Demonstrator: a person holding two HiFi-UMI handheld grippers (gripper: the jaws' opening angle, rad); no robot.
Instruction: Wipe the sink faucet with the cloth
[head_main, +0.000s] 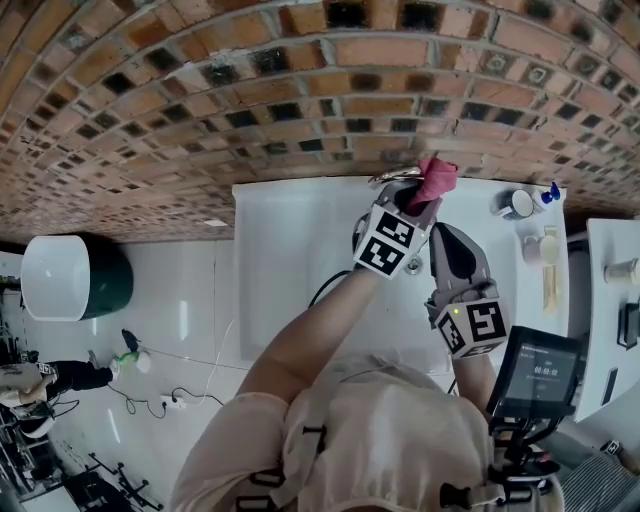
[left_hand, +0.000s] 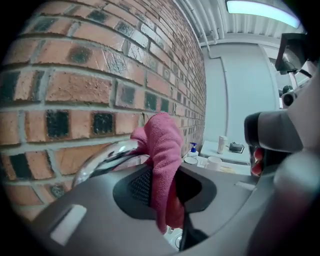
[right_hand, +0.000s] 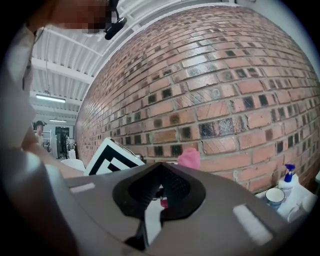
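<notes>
At the back of the white sink (head_main: 285, 250), against the brick wall (head_main: 300, 80): a pink cloth (head_main: 438, 180) is pressed to the chrome faucet (head_main: 392, 178).

The left gripper (head_main: 424, 203) has its jaws clamped on the cloth, which stands bunched above the jaw tips and hangs down between the pads; in the left gripper view the cloth (left_hand: 162, 150) touches the curved spout of the faucet (left_hand: 107, 157) on its right side. The right gripper (head_main: 447, 240) hangs just beside it over the basin, its jaw tips together with nothing between them. From the right gripper view, the cloth (right_hand: 190, 158) shows above those closed jaws, near the left gripper's marker cube (right_hand: 112, 157).
</notes>
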